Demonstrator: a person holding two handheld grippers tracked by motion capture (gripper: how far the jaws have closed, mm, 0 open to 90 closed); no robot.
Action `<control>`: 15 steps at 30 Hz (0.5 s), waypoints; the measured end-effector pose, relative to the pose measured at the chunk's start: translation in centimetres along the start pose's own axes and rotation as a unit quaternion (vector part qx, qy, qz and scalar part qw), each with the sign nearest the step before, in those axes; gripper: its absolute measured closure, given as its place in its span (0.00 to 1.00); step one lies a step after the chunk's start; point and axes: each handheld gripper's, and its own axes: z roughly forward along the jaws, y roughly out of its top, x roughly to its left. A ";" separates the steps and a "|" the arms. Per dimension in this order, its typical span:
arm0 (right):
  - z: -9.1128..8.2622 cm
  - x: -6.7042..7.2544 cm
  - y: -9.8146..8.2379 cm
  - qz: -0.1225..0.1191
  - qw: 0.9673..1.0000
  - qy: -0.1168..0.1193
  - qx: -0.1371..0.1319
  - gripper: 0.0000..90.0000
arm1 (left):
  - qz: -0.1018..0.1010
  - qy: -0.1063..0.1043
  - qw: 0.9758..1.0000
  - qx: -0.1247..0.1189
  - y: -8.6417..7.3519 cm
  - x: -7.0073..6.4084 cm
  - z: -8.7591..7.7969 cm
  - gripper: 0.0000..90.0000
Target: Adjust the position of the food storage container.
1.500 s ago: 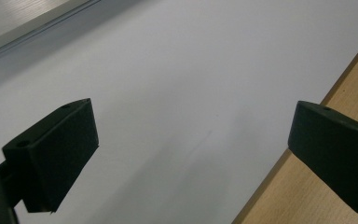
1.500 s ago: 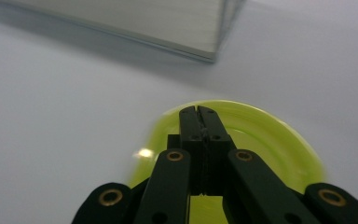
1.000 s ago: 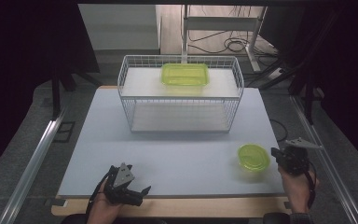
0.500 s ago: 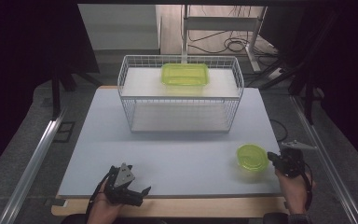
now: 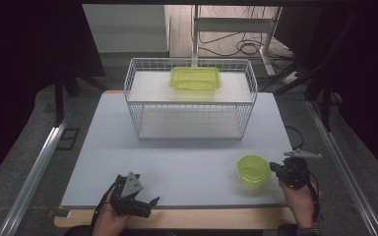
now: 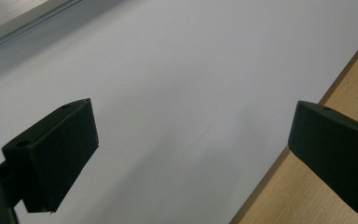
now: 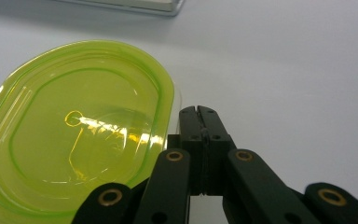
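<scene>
- The right gripper (image 7: 199, 112) has its 2 jaws pressed flat together with nothing between them; their tips sit just beside the near rim of the round green container (image 7: 74, 126), perhaps touching it, though I cannot tell for sure.
- In the high view the right gripper (image 5: 278, 169) sits low over the mat at the near right, and the round green container (image 5: 253, 168) stands on the mat directly at its tip, lid on and upright.
- The left gripper (image 6: 191, 149) has its jaws wide apart, holding nothing; bare mat and a strip of wooden table edge (image 6: 349, 88) show between and beyond them.
- From above, the left gripper (image 5: 137, 197) rests at the near left edge of the pale blue mat (image 5: 187, 147), well apart from the container, cradled in the person's hand.
- Farther out, a white wire basket (image 5: 189, 101) stands at the far middle of the mat with 2 levels; a rectangular green container (image 5: 195, 78) lies on its upper level, the lower level looks bare.
- As I read it, the job is to get the round container into the basket beside its fellow. 1 container seems already placed; the round one has not been lifted.
- What is left, by my guess: with jaws closed the right gripper can only nudge, so it must open, take the rim, carry the container across the mat and set it in the basket.
</scene>
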 end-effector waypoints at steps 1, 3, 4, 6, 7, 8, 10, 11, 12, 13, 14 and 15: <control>0.1 0.5 0.0 -0.002 1.000 0.008 0.003 0.99 | 0.001 0.000 1.000 0.000 0.0 0.0 0.0 0.01; 0.1 0.8 0.0 -0.004 1.000 0.013 0.003 0.99 | 0.003 0.001 1.000 0.002 0.0 0.0 0.0 0.01; 0.2 1.2 0.1 -0.010 1.000 0.017 0.005 0.99 | 0.004 0.001 1.000 0.003 0.0 0.0 0.0 0.01; 0.1 1.2 0.1 -0.012 1.000 0.017 0.006 0.99 | 0.003 0.001 1.000 0.003 0.0 0.0 0.0 0.01; 0.0 1.0 0.0 -0.012 1.000 0.017 0.006 0.99 | 0.003 0.001 1.000 0.003 0.0 0.0 0.0 0.01; -0.2 0.5 -0.2 -0.005 1.000 0.012 0.008 0.99 | 0.003 0.001 1.000 0.003 0.0 0.0 0.0 0.01; -0.3 0.3 -0.3 -0.004 1.000 0.008 0.011 0.99 | 0.002 0.002 1.000 0.003 0.0 0.1 0.0 0.01; -0.3 0.2 -0.5 -0.003 1.000 0.011 0.013 0.99 | 0.002 0.002 1.000 0.003 0.0 0.1 0.0 0.01; -0.4 0.2 -0.8 0.001 1.000 0.019 0.016 0.99 | 0.002 0.002 1.000 0.004 0.0 0.1 0.0 0.01; -0.3 0.4 -1.0 0.003 0.999 0.027 0.020 0.99 | 0.004 0.003 1.000 0.004 0.0 0.1 0.0 0.01; -0.3 0.6 -1.2 0.002 0.999 0.036 0.025 0.99 | 0.004 0.003 1.000 0.004 0.0 0.0 0.0 0.01; -0.2 0.7 -1.3 0.001 0.999 0.042 0.028 0.99 | 0.005 0.003 1.000 0.005 0.0 0.0 0.0 0.01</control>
